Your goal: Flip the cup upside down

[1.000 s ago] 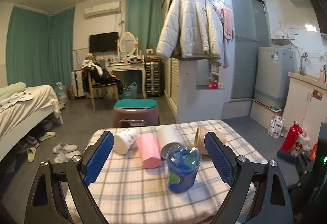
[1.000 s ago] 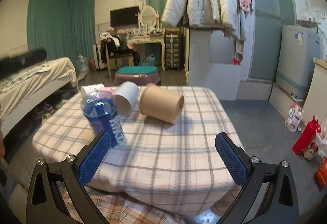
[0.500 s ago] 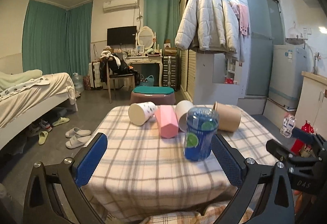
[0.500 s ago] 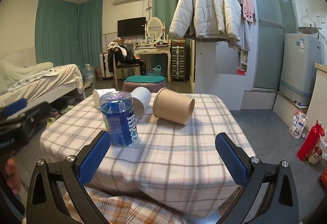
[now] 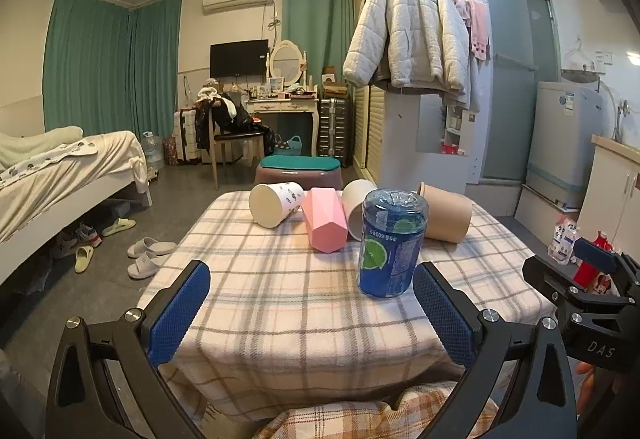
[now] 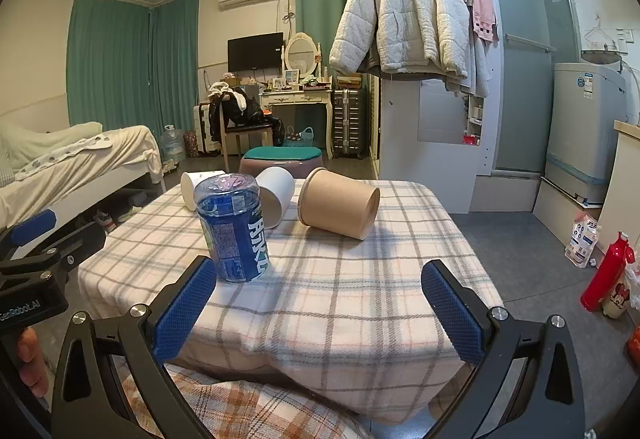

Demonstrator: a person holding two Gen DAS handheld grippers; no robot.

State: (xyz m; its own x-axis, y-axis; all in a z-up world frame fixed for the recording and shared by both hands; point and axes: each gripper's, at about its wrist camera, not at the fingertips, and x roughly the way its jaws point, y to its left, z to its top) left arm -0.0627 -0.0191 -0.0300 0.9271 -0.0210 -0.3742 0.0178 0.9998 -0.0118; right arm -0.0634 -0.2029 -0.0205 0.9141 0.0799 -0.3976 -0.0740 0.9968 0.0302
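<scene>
Now both sets of jaws spread wide, empty: left gripper [image 5: 312, 309] and right gripper [image 6: 320, 303] held off the near table [image 5: 280, 319] edge. Blue cup [image 5: 390, 243] upright at 1 o'clock from left jaws. Better to approach level, close mid-body, lift clear of pink cup [image 5: 324, 219] before turning over.

Bare tablecloth [image 6: 340, 279] lies open before the blue cup [image 6: 236, 231].

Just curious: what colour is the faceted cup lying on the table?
Pink cup; clearest in the left wrist view.
</scene>
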